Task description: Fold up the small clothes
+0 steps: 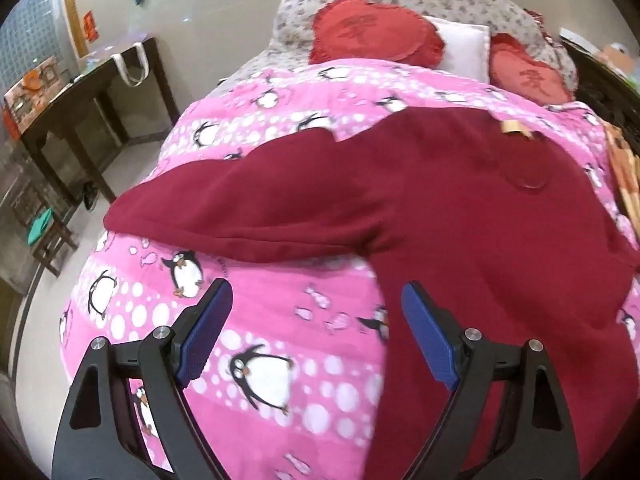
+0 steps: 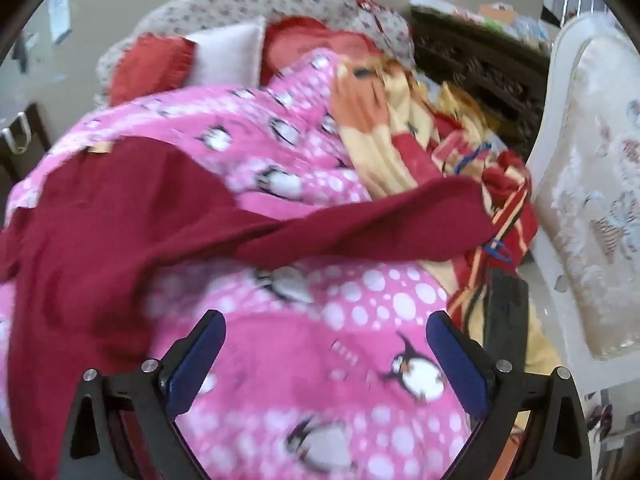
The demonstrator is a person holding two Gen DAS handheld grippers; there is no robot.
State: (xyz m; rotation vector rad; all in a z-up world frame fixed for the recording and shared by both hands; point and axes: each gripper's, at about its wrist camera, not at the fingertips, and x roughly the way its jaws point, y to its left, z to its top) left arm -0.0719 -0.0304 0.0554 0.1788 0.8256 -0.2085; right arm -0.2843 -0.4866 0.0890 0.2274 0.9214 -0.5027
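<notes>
**Sweater flat, both jaws empty**

While the sweater lay spread on the bed, your left gripper and right gripper hovered over the quilt with jaws wide, holding nothing. Its body sat between them, each sleeve running outward across the bed. Your left was nearer the left sleeve, your right nearer the other. No container showed.

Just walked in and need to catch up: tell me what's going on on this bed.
A person holds two tools over a dark red garment spread on a pink penguin blanket. The left tool and right tool are both open, holding nothing. The sleeves lie spread out, so folding has not begun.
</notes>
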